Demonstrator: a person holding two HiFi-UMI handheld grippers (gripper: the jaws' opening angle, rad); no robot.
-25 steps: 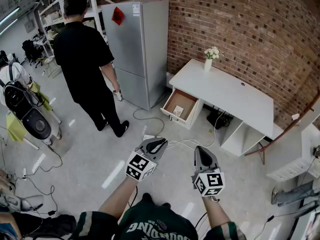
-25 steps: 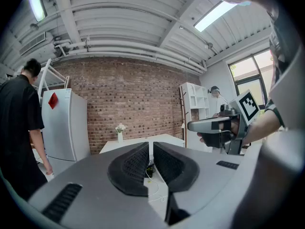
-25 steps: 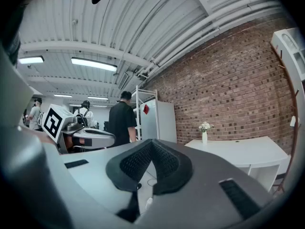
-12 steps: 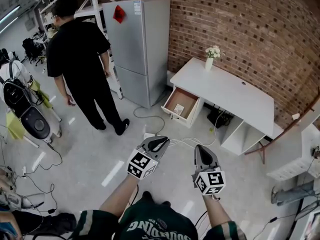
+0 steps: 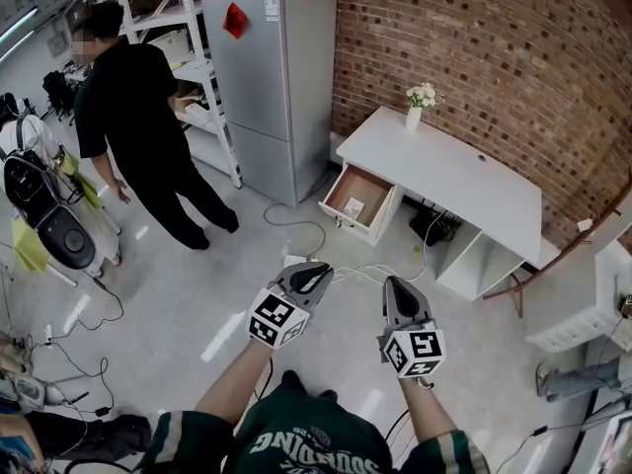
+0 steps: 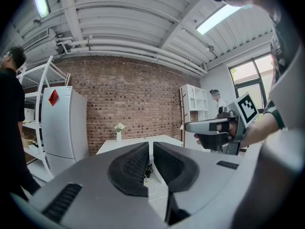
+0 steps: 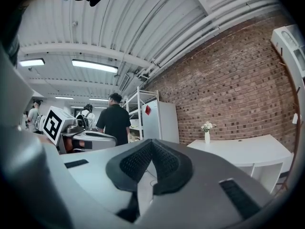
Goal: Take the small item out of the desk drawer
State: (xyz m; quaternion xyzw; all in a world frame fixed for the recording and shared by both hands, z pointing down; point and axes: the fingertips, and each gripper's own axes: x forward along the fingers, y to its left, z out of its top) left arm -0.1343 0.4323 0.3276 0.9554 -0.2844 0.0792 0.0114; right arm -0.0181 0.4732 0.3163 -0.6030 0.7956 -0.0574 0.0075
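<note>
A white desk stands against the brick wall, its wooden drawer pulled open toward me. A small white item lies on the drawer floor. Both grippers hang over the floor well short of the drawer. My left gripper has its jaws together and empty. My right gripper is beside it, also shut with nothing between its pads. Both point toward the desk.
A grey fridge stands left of the desk, a white shelf rack beyond it. A person in black stands by that rack. Cables trail over the floor before the drawer. A vase of flowers sits on the desk's far corner.
The person in black has stepped left, away from the fridge and toward the shelf rack. Both grippers hold almost the same place, jaws unchanged.
</note>
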